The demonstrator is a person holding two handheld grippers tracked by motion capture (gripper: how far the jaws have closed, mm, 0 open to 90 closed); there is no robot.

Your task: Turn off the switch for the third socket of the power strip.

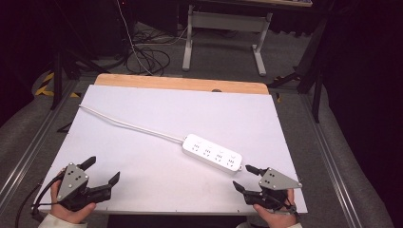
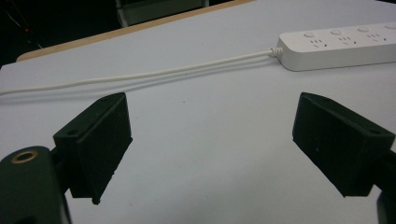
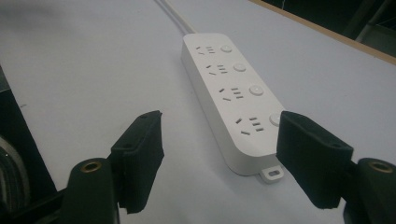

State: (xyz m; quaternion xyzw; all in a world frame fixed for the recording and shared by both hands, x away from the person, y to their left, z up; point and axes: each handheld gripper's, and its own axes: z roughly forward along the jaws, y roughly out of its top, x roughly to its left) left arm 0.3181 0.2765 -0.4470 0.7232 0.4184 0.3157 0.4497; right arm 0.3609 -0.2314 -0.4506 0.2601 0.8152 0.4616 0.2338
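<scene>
Spreading wide w/ nothing between them, jaws of right gripper (image 1: 244,177) are aimed at near end of white power strip (image 1: 212,153), just short of it. Left gripper (image 1: 100,168), jaws likewise apart, is held well away at table (image 1: 157,107) front-left; strip's cord (image 1: 128,124) is run to far-left edge.

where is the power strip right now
In the high view, the white power strip lies flat on the white table, right of centre, just ahead of the open right gripper.

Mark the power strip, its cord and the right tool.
White plastic four-socket power strip (image 1: 212,153), high view, top face.
Thin white cord (image 1: 128,125), high view, mid-length.
Right tool (image 1: 246,178), high view, gap between open jaws.
</scene>
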